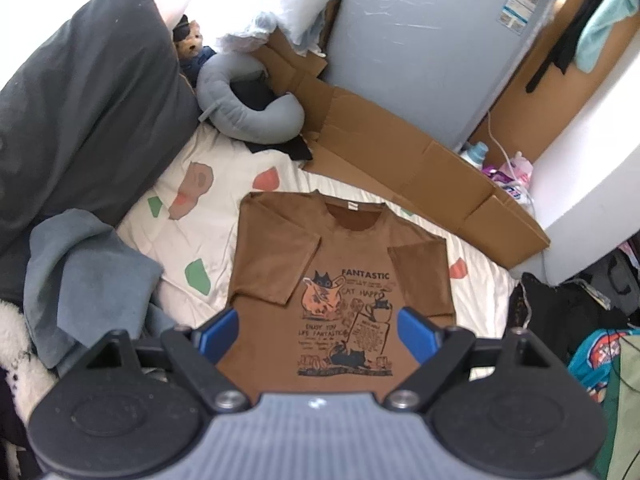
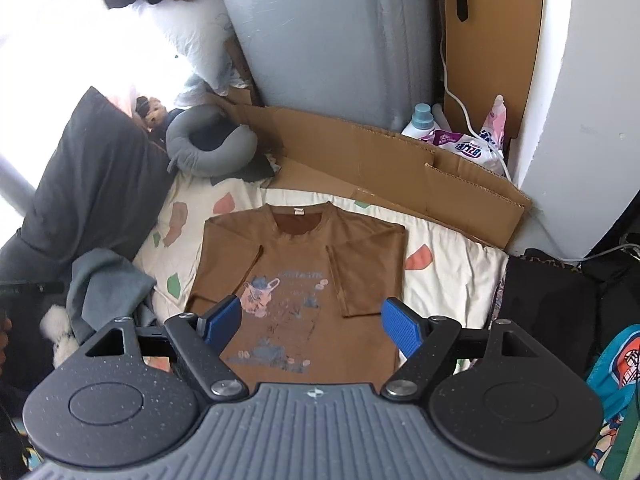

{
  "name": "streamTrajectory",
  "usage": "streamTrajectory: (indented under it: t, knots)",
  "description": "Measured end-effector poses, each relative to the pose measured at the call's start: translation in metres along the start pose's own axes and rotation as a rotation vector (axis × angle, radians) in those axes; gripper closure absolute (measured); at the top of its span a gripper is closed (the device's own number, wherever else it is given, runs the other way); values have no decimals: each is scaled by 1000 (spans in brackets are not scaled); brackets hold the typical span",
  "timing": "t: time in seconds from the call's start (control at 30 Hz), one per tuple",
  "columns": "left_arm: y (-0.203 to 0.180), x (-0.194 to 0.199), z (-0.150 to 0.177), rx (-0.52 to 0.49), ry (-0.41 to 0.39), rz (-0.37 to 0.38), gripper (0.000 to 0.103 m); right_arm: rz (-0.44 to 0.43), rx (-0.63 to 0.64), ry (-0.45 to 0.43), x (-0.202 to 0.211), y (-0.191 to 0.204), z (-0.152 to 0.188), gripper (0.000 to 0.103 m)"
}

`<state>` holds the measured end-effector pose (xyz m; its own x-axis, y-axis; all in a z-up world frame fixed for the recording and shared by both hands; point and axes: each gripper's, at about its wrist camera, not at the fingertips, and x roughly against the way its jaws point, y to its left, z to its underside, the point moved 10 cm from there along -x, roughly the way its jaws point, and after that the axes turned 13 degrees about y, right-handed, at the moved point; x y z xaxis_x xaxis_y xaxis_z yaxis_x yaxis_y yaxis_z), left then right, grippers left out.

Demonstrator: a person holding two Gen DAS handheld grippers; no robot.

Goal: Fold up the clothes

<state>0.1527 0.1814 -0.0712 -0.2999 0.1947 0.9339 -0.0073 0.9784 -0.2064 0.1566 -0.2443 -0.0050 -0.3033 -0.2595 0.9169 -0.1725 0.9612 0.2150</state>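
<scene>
Both tongs, left gripper and right gripper, spread wide, gripping nothing, hovering over brown t-shirt lying flat mid-bedsheet, sleeves folded inward, collar toward cardboard at far edge.

The brown short-sleeved cotton T-shirt lying on the bed carries a cat print headed "FANTASTIC", with "CAT HAPPY" beneath and, lower left, "ENJOY YOU LIFE FANTASTIC"; its finer lines are too small to read. The blue-and-white sticker on the tall grey appliance and the lettering on the purple-and-white detergent pouch are illegible.
</scene>
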Motion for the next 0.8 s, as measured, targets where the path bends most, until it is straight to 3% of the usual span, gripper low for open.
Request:
streamTrajectory:
  t: [0.43,0.8]
  knots:
    - [-4,-13,46,-18,-89,-4,14,27,-85,-58,-19,-43,49,20]
    - [24,-42,73,29,-117,-11,15,23,-129,-97,-53,-82,95,20]
